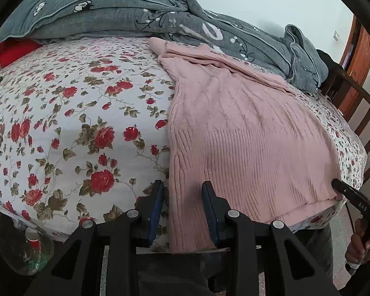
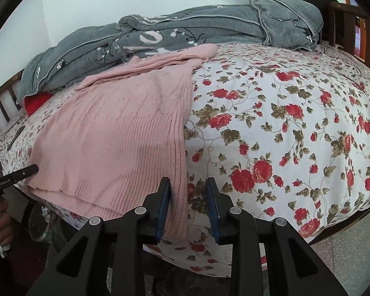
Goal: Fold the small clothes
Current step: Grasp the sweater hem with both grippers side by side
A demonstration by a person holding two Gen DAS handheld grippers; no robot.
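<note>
The left gripper [image 1: 182,192] stands partly open, its blue pads astride the pink sweater's [image 1: 246,133] near left edge, not pressing it. The right gripper [image 2: 188,190] is likewise parted, the sweater's right edge hanging loose between its fingers, nothing clamped. The sweater lies flat on the floral bedsheet [image 1: 61,123], hem draped over the bed's near edge, sleeves reaching back to the grey quilt [image 1: 111,17] bunched along the wall. A red cloth [image 1: 14,50] peeks from under the quilt
</note>
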